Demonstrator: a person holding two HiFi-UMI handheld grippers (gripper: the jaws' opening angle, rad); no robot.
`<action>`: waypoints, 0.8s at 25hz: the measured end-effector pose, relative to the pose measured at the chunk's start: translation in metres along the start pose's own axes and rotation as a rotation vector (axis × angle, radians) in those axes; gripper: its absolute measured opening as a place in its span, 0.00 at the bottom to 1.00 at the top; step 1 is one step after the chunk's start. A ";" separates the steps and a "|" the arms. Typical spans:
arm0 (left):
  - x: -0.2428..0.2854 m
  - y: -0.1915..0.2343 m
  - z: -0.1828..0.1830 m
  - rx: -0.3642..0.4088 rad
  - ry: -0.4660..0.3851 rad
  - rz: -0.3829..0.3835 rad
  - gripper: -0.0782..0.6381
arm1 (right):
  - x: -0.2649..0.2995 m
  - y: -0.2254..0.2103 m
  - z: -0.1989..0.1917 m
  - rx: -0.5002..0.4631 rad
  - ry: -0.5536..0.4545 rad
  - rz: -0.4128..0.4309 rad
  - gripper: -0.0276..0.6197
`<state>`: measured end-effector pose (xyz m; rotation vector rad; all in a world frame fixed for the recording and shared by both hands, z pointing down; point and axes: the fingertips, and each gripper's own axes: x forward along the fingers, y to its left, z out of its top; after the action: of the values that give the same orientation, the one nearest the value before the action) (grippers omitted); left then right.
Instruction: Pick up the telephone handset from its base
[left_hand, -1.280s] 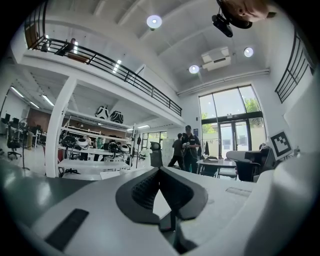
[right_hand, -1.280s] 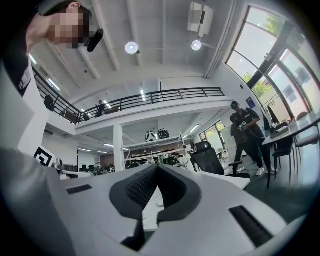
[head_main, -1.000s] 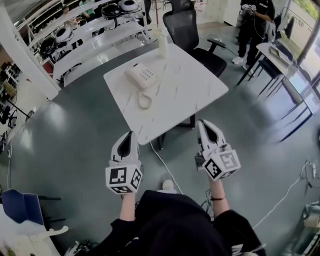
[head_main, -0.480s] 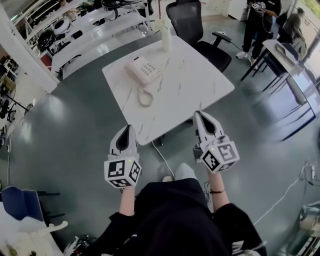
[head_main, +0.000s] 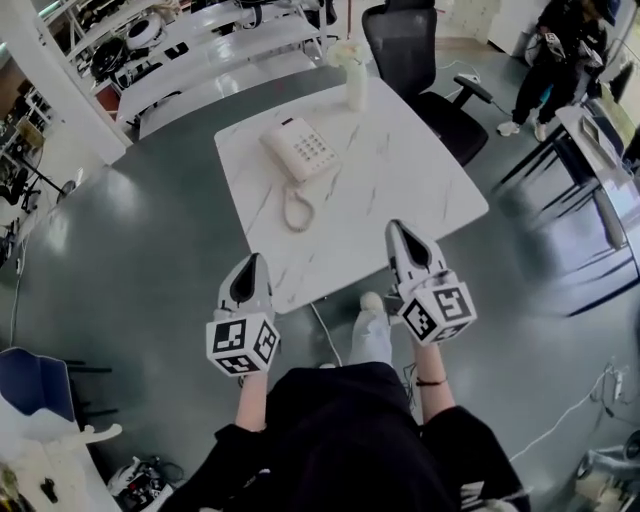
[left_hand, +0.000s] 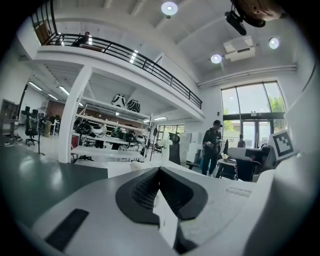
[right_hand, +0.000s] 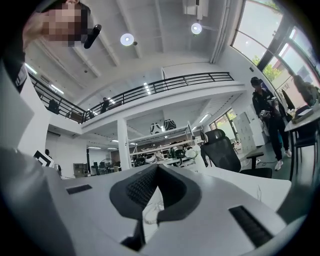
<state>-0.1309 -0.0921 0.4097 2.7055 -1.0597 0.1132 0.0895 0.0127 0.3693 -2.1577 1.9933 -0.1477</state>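
A white telephone stands on the far left part of the white marble table, and its handset lies on the base. Its coiled cord loops toward me; a bit of the cord shows low between the right jaws. My left gripper is shut and empty, at the table's near left edge. My right gripper is shut too, its tip over the near edge. Both point at the table, well short of the telephone.
A pale bottle stands at the table's far edge, with a black office chair behind it. Shelving with helmets runs along the back left. A person stands by desks at the far right. A cable lies on the floor under the table.
Both grippers have come forward to the table, still shut. The table and telephone now lie nearer in the head view, and the right tip has reached over the near edge.
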 end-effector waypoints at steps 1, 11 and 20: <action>0.009 -0.002 0.001 -0.004 0.000 0.008 0.11 | 0.009 -0.008 -0.001 0.005 0.008 0.011 0.03; 0.097 -0.021 0.015 -0.038 -0.010 0.100 0.11 | 0.113 -0.071 -0.004 0.032 0.102 0.175 0.03; 0.161 -0.025 0.009 -0.085 0.001 0.251 0.11 | 0.181 -0.104 -0.027 0.034 0.198 0.345 0.03</action>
<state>0.0042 -0.1827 0.4214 2.4872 -1.3680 0.1091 0.2007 -0.1616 0.4061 -1.8035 2.4176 -0.3495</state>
